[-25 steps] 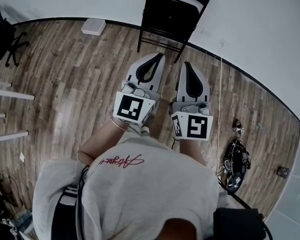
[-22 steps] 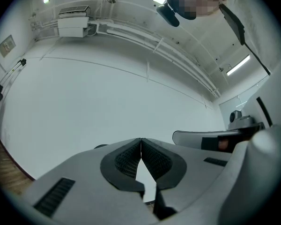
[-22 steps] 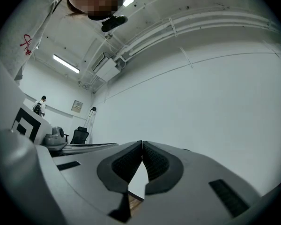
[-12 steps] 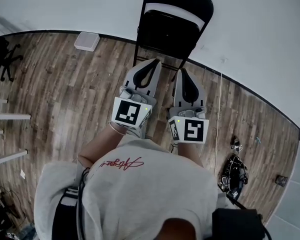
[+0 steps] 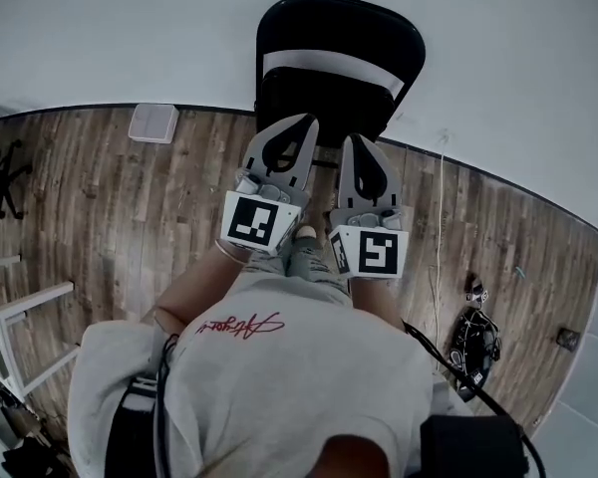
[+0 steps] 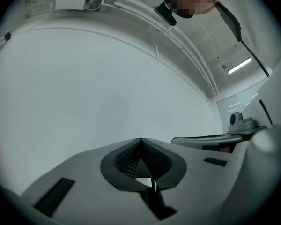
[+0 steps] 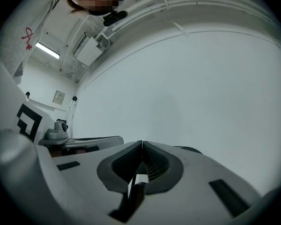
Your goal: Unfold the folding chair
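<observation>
Left gripper [image 5: 301,122], right gripper [image 5: 351,139]: mine, both closed tight, empty.
Item: folding chair [image 5: 339,68], black, folded, against wall [image 5: 130,38], 12 o'clock, just beyond tips.
Handling: likely rigid metal, moderately heavy, paint slippery.
Hold: backrest top rail [image 5: 344,8], seat [image 5: 319,93] edge.

A pale short-sleeved shirt [image 5: 279,386] is worn, marked with red script [image 5: 241,323]. Just beyond that script, the left claw [image 5: 309,119] and right claw [image 5: 351,139] are shelled in grey, lined with black ribbed pads, each backed by a black-and-white marker cube [image 5: 254,222].
</observation>
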The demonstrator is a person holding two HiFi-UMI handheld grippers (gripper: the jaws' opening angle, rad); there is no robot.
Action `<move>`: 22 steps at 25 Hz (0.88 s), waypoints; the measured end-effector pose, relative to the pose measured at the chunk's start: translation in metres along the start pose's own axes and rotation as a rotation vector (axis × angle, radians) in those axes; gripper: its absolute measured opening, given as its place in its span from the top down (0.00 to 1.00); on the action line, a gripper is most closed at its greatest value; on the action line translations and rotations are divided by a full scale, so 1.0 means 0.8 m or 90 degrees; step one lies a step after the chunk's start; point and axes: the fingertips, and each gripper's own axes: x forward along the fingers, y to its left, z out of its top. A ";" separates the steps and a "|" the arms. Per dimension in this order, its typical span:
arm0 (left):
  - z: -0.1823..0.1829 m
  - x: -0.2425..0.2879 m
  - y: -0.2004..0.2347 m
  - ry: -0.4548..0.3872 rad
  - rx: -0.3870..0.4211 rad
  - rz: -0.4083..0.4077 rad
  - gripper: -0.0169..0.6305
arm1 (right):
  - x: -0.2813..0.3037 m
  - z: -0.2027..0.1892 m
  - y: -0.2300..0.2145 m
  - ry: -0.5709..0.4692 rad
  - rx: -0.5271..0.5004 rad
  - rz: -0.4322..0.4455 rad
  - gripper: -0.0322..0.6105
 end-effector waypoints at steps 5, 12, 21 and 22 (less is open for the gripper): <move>-0.028 0.053 0.033 0.041 0.025 -0.044 0.95 | 0.048 -0.037 -0.025 0.045 0.021 -0.014 0.92; -0.088 0.183 0.133 0.288 0.119 -0.143 0.53 | 0.093 -0.086 -0.051 0.104 0.072 -0.022 0.92; -0.196 0.241 0.282 0.517 0.149 -0.031 0.46 | 0.114 -0.130 -0.065 0.149 0.112 -0.030 0.92; -0.213 0.238 0.291 0.545 0.125 -0.024 0.46 | 0.116 -0.135 -0.066 0.154 0.115 -0.030 0.92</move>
